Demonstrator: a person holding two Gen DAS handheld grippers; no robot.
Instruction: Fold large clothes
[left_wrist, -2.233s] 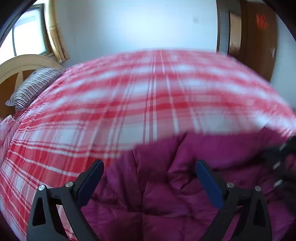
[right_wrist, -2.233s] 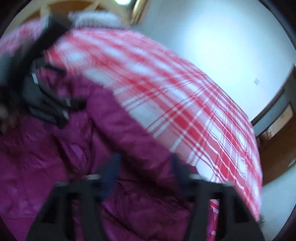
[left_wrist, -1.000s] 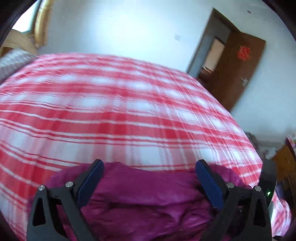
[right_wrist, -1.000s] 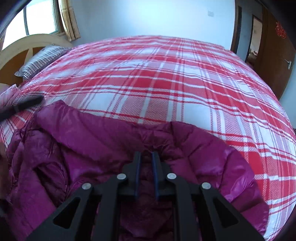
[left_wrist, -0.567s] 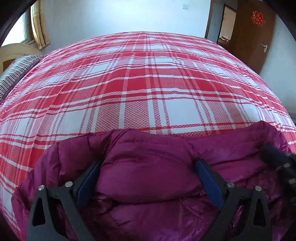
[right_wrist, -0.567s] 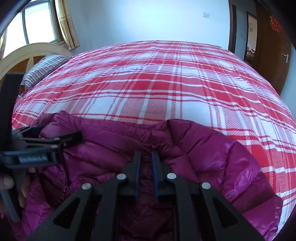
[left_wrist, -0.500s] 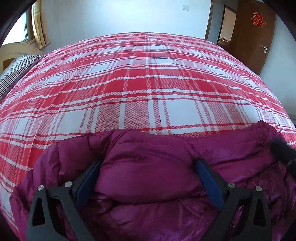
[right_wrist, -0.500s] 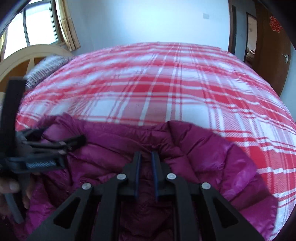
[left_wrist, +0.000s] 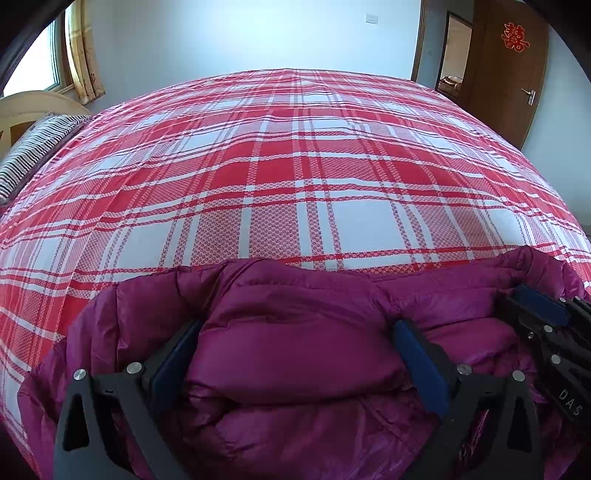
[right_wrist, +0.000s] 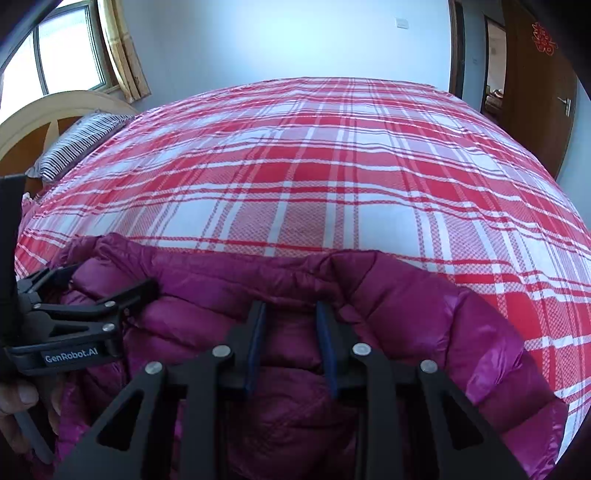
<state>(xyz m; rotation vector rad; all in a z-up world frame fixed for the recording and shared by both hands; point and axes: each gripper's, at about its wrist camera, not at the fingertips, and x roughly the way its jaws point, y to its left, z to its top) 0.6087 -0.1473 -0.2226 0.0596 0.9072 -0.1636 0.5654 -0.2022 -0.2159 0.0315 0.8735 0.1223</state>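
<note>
Lying on plaid bedspread (left_wrist: 295, 177), magenta jacket (left_wrist: 295, 350), left hand-held gripper (left_wrist: 291, 354) wide astride it, right hand-held gripper (right_wrist: 291, 343) opening, striped pillow (right_wrist: 77, 144) beyond.

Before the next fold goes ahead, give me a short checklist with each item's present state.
1. Puffer jacket lying on the plaid bedspread: ok.
2. Left gripper free of fabric: cannot tell; jaws wide, a padded fold bulges between them.
3. Right gripper let go: cannot tell; jaws opening, fabric still between them.
4. Bedspread beyond the jacket bare: ok.
5. Jacket flat and smooth: not ok; bunched.
</note>
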